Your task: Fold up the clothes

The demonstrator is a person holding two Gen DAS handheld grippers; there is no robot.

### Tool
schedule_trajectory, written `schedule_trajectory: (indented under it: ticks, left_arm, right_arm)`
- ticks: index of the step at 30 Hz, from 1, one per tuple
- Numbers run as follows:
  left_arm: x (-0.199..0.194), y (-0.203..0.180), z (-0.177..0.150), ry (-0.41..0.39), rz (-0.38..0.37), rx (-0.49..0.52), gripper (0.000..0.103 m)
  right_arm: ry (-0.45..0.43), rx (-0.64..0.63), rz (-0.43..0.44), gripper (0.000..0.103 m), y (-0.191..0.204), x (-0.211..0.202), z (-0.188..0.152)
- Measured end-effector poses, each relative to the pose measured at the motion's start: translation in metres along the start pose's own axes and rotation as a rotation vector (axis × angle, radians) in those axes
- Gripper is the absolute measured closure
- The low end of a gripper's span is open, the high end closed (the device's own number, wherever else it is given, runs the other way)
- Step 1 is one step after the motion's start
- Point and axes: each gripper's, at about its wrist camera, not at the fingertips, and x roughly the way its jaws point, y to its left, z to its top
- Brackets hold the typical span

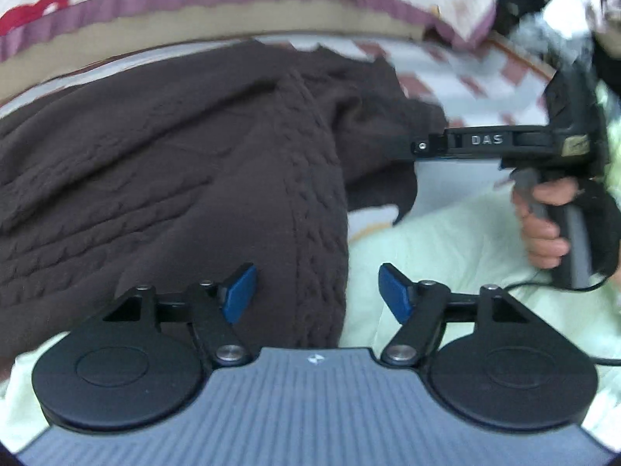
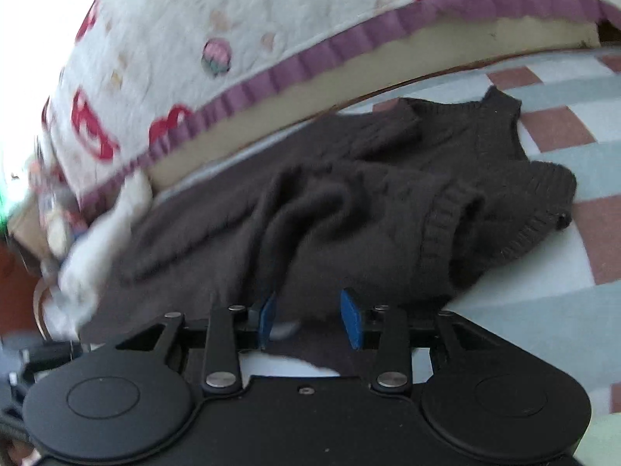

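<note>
A dark brown cable-knit sweater [image 1: 186, 163] lies crumpled on the bed, with its ribbed edges [image 2: 434, 229] toward the right in the right wrist view. My left gripper [image 1: 316, 295] hovers open over the sweater's right-hand edge, blue pads wide apart and touching nothing. My right gripper [image 2: 309, 320] is open too; brown knit lies under the gap between its pads, and they do not press on it. In the left wrist view the right gripper [image 1: 421, 146] reaches in from the right at the sweater's far corner, held by a hand [image 1: 543, 229].
A white quilt with red shapes and purple trim [image 2: 271, 77] rises behind the sweater. The chequered bedsheet [image 2: 562, 128] spreads to the right. A pale green cloth [image 1: 446, 252] lies near me under the left gripper. A black cable [image 1: 535, 283] trails from the right handle.
</note>
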Motion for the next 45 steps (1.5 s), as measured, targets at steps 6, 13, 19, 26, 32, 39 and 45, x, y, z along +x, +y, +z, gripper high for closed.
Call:
schedule_trajectory:
  ticks: [6,13,19,26,32,39,45]
  left_arm:
    - [0.021,0.013,0.002,0.048,0.115,0.004,0.094]
    - [-0.022,0.049,0.087,-0.103,0.373,0.24,0.094]
    - [-0.026,0.125,0.129,-0.193,0.473,0.091,0.081]
    - [-0.024,0.195,0.09,-0.246,0.52,-0.145,0.061]
    - [-0.027,0.207,0.054,-0.272,0.263,-0.27,0.061]
    - [0.005,0.169,0.028,-0.275,0.0,-0.221,0.061]
    - [0.033,0.127,0.017,-0.223,-0.174,-0.041,0.061]
  right_arm:
    - [-0.028,-0.018,-0.063,0.059,-0.003,0.002,0.012]
    - [-0.029,-0.08,-0.11,0.059,-0.007,0.006,0.024]
    - [-0.021,-0.06,-0.15,0.059,-0.013,0.004,0.026]
    - [0.028,-0.103,-0.287,0.057,0.0,0.019,0.032]
    - [0.038,-0.058,-0.277,0.056,0.036,0.038,0.047]
    - [0.055,0.106,-0.318,0.047,0.069,0.077,0.053]
    - [0.067,0.051,-0.451,0.046,0.09,0.091,0.051]
